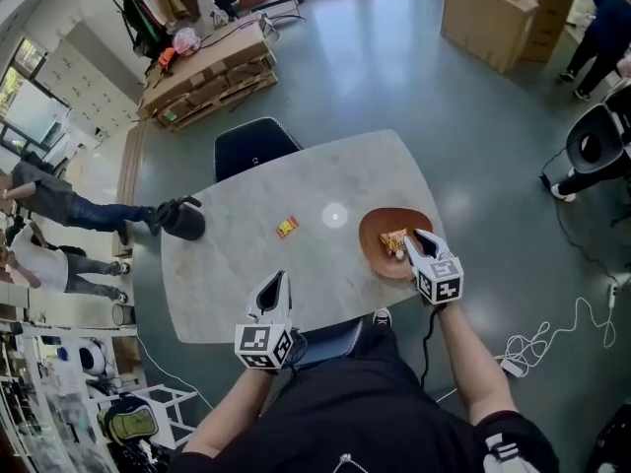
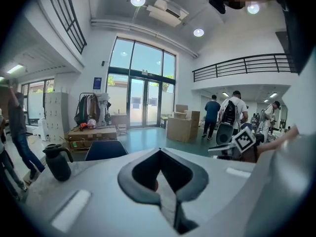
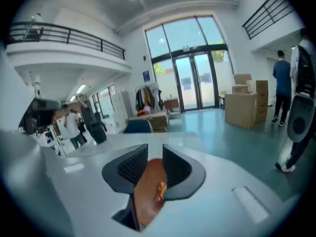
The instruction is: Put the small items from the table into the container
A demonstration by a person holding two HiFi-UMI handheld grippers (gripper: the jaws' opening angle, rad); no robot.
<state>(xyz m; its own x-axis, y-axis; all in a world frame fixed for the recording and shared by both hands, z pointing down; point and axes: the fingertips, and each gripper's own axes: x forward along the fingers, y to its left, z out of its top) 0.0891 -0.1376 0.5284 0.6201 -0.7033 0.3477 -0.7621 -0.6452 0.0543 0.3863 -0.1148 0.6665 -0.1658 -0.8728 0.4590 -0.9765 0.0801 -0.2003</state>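
The left claw (image 1: 275, 282) hangs closed and empty above the tabletop (image 1: 227, 284). The right claw (image 1: 418, 236) is open, gripping nothing, over the brown dish (image 1: 374, 233), which holds small items (image 1: 394, 242). What looks like a yellow-red packet (image 1: 287, 227) lies mid-tabletop, apart from both.

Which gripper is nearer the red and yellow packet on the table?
Left. The left gripper sits at the table's near edge, just short of the packet; the right gripper is over the brown dish, farther right.
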